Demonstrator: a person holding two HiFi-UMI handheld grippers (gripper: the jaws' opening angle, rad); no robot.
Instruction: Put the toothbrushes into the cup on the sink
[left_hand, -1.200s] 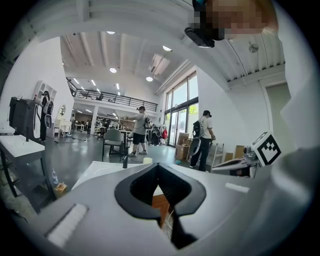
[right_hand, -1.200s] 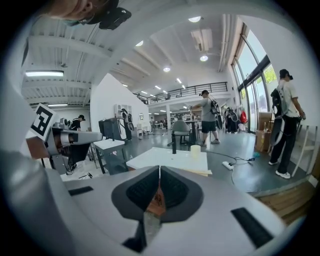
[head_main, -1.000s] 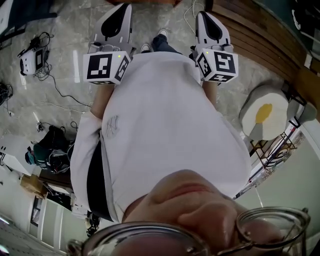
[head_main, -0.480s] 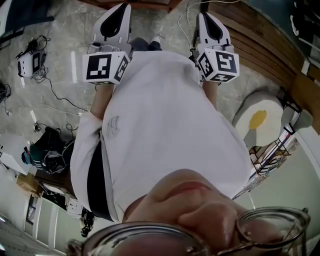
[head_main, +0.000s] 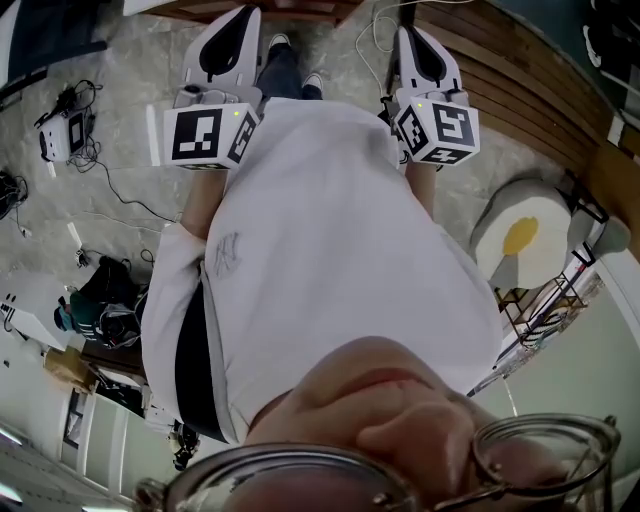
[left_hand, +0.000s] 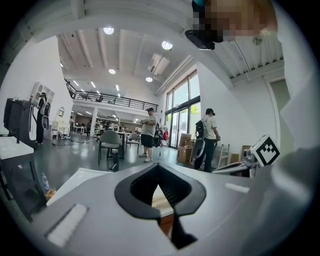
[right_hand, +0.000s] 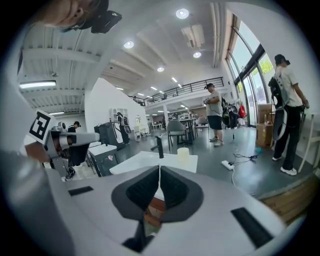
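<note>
Cup (right_hand: 183, 154) stands pale and upright on the white sink (right_hand: 135, 164), just right of the black tap (right_hand: 159, 146). I see it only in the right gripper view, well beyond the jaw tips and a little to their right. My right gripper (right_hand: 159, 172) has its jaws together, tips touching, with nothing between them. My left gripper (left_hand: 158, 169) is the same: tips met and nothing pinched, with a sliver of wood showing through the gap lower down.

In the head view I look down my own white shirt (head_main: 330, 250). Both grippers are held out ahead of the chest, side by side and apart, each with its marker cube (head_main: 205, 135) facing up at me. A fried-egg mat (head_main: 525, 240) lies on the floor to my right, beside a wire rack (head_main: 545, 310). Cables (head_main: 120, 185) trail over the grey floor on my left.

Farther down the hall a person in shorts (right_hand: 215, 112) stands by a chair (right_hand: 176, 131), and another with a backpack (right_hand: 285, 110) stands near the windows. A power strip (right_hand: 227, 163) lies on the floor between the sink and them.
</note>
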